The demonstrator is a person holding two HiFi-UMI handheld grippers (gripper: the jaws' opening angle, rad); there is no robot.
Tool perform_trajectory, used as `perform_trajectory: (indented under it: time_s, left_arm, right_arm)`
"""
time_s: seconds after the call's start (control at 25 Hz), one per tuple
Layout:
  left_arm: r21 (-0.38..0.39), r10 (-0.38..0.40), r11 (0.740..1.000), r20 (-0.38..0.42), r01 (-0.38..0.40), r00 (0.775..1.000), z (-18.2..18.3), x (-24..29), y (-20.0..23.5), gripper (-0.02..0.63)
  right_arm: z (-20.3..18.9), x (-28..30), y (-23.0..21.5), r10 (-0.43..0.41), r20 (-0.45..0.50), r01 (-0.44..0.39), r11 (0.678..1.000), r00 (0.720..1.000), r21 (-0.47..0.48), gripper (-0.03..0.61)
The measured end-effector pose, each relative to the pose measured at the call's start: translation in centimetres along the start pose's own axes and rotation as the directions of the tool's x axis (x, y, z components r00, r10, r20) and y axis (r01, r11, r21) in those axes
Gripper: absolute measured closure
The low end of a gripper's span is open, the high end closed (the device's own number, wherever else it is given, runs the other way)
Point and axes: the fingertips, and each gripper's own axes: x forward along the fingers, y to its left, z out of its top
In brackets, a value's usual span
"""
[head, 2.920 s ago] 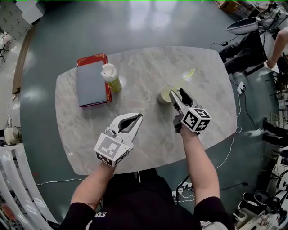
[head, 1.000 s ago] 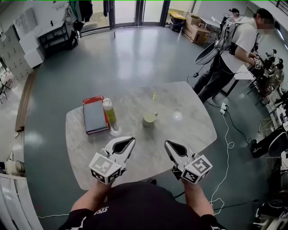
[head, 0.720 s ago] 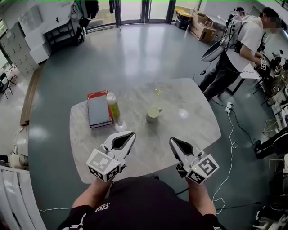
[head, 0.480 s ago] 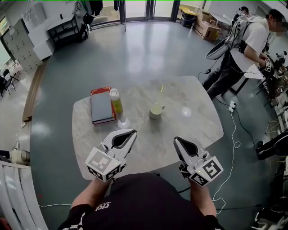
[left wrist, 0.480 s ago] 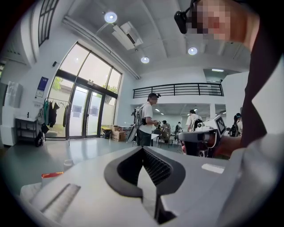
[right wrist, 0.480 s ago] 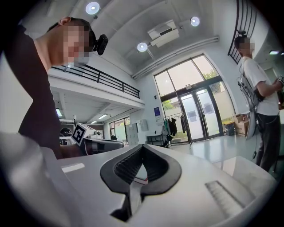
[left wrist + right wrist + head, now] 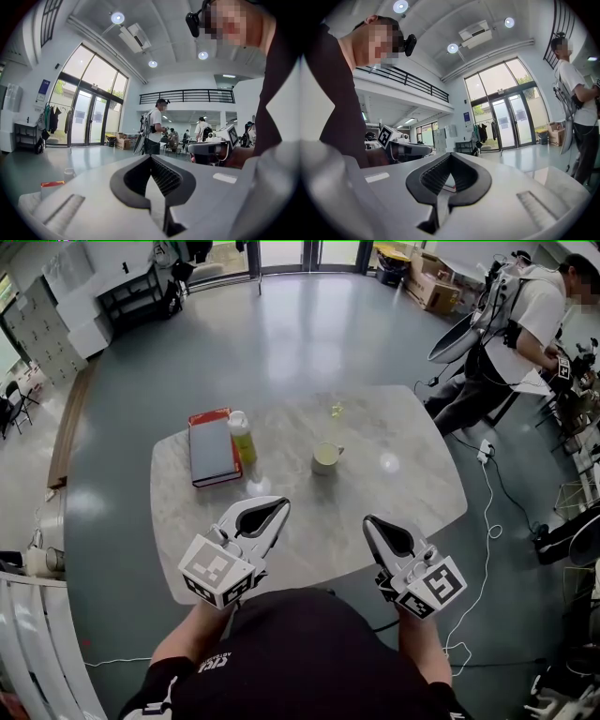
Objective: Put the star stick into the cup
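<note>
I see bright daylight from tall glass doors (image 7: 89, 117) and round ceiling lamps (image 7: 117, 18); glare on the glossy grey floor (image 7: 291, 338); fisheye edges curve, darken.

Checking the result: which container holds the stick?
The cup, right of the bottle: open-topped, with the stick rising from it; the bottle is capped.

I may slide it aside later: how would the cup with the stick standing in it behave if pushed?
The cup looks squat, so it would probably slide rather than tip on the smooth marble-look table. The thin star stick stands well above the rim and may wobble or shift.
</note>
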Motion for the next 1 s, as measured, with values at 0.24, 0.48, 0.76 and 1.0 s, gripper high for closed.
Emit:
perform_trajectory:
  time_s: [0.24,0.48,0.76,1.0]
  left_arm:
    - [-0.002,0.007,1.0,-0.004,-0.007,1.0,-0.3,-0.4,0.2,0.612]
    - [-0.01,0.007,1.0,-0.013,-0.007,1.0,-0.7,-0.7,0.6,0.612]
    - [-0.016,0.006,1.0,-0.026,-0.006,1.0,-1.1,-0.8,0.9,0.612]
    - [-0.019,0.002,1.0,-0.023,-0.002,1.0,-1.4,-1.0,1.0,0.612]
  right_arm:
    - [-0.6,-0.2,-0.1,-0.011,0.004,0.011,0.999,1.0,0.038,0.566]
    - [-0.5,-0.3,-0.4,-0.026,0.011,0.025,0.999,1.0,0.041,0.566]
    - [0.2,-1.1,-1.8,-0.067,0.034,0.065,0.996,0.997,0.059,0.566]
    - [0.1,-1.3,-2.6,-0.092,0.038,0.09,0.994,0.995,0.056,0.566]
